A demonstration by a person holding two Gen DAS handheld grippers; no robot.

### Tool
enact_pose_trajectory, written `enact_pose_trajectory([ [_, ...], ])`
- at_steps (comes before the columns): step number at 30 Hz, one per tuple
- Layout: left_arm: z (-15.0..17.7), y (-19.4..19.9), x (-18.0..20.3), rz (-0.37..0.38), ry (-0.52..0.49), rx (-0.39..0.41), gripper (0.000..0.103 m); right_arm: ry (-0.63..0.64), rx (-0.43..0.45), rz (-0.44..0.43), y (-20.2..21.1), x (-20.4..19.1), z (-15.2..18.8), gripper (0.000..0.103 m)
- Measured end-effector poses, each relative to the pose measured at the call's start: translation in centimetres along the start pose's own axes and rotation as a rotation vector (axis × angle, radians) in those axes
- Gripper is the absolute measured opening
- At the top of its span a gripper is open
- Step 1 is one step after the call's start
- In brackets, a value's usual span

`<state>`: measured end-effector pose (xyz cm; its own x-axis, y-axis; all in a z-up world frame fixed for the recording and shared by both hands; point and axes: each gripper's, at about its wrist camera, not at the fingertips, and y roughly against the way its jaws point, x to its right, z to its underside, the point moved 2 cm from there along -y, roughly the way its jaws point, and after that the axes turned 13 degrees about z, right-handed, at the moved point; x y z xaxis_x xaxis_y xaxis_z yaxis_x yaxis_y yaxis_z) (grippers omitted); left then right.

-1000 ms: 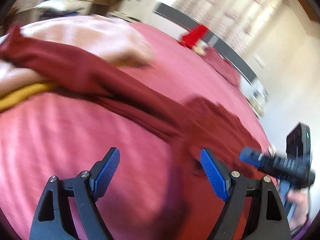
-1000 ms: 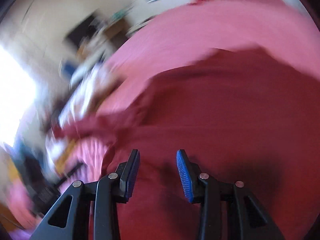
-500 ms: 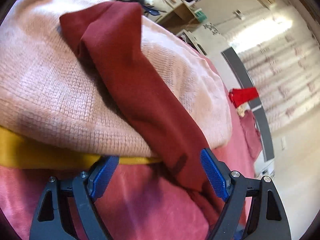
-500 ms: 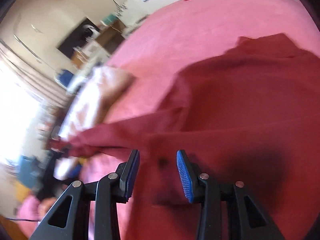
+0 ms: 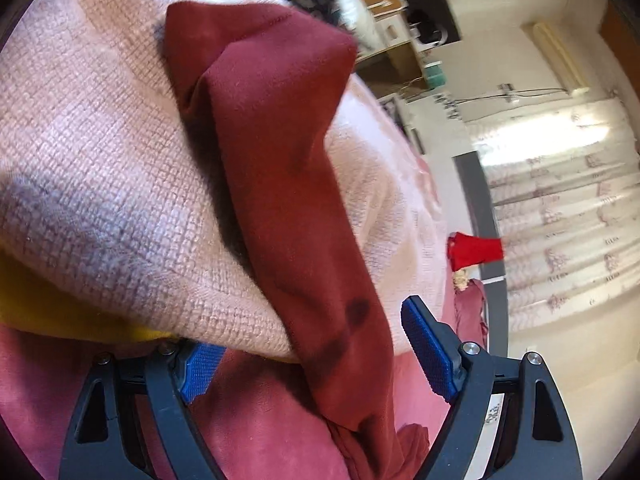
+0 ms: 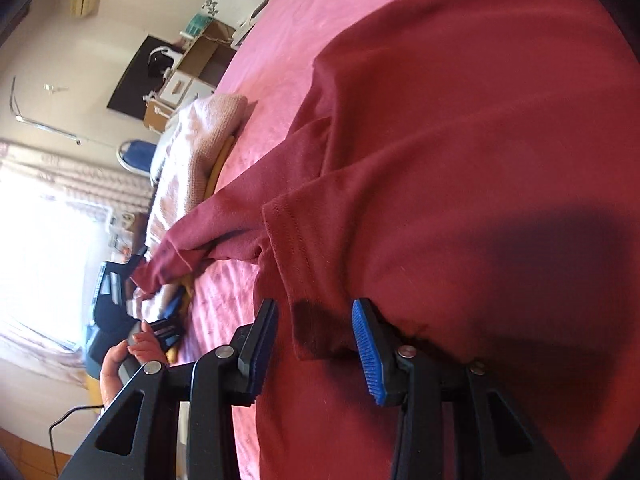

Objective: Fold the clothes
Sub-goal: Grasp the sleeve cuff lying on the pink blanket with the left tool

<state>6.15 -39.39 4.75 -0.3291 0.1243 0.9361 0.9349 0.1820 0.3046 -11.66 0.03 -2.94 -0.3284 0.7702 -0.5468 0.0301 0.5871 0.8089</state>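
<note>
Maroon jersey, a long-sleeved top (image 6: 460, 160), lies spread on the pink bedcover (image 6: 304, 20), body mostly flat, hem edge bunched just ahead of the right gripper (image 6: 316, 340). One sleeve (image 5: 288, 184) runs off sideways and is draped up over a stack of folded things: a pale pink knit (image 5: 100, 152) on top, a yellow garment (image 5: 48, 308) beneath it.

Change over the last second: the left gripper (image 5: 316, 356) was out over open bedcover with the sleeve well ahead; it has since closed in on the stack and now sits at its edge, sleeve passing between the fingers. The right view was blurred with motion a second ago and has settled, with the hem closer.

Tongs: left ones stand wide apart, sleeve lying between but not pinched; the left pad is partly tucked under the knit's edge. Right ones also apart, hem corner between them, not clamped.

Reading: sleeve is off the garment's outline and on the stack, so the top is not yet squared for folding. Both grippers look placed for a pinch, left on sleeve, right on hem.

Cloth looks soft, limp, with dark damp-looking spots on the sleeve and hem.
</note>
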Motion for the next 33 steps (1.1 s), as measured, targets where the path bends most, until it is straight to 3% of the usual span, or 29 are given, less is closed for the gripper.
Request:
enact_pose_trajectory([
  [2, 0.0, 0.7, 0.3, 0.022, 0.025, 0.011, 0.068, -0.025, -0.008, -0.026, 0.2, 0.5, 0.2, 0.039],
  [7, -0.3, 2.3, 0.9, 0.084, 0.087, 0.036, 0.071, -0.043, -0.015, -0.065, 0.4, 1.2, 0.5, 0.039],
  [13, -0.2, 4.5, 0.5, 0.08, 0.25, -0.024, 0.071, -0.059, -0.023, -0.089, 0.2, 1.5, 0.5, 0.039],
  [17, -1.9, 7.2, 1.8, 0.129, 0.134, 0.067, 0.071, -0.091, -0.022, -0.108, 0.0, 2.0, 0.5, 0.039],
  [20, -4.1, 6.4, 0.8, 0.067, 0.108, 0.083, 0.071, -0.085, -0.017, -0.093, 0.2, 1.6, 0.3, 0.039],
  [28, -6.4, 3.8, -3.4, 0.102, 0.268, 0.116, 0.07, -0.089, -0.02, -0.088, 0.1, 1.6, 0.3, 0.039],
  [30, -6.7, 3.8, -2.5, 0.112, 0.213, 0.116, 0.036, -0.088, -0.021, -0.088, 0.2, 1.6, 0.2, 0.039],
  [31, -6.9, 3.9, -2.0, 0.115, 0.181, 0.115, 0.008, -0.09, -0.024, -0.089, 0.2, 1.6, 0.2, 0.039],
  [33, -6.9, 4.1, -0.6, 0.172, 0.157, 0.118, 0.009, -0.103, -0.031, -0.096, 0.3, 1.8, 0.2, 0.039],
])
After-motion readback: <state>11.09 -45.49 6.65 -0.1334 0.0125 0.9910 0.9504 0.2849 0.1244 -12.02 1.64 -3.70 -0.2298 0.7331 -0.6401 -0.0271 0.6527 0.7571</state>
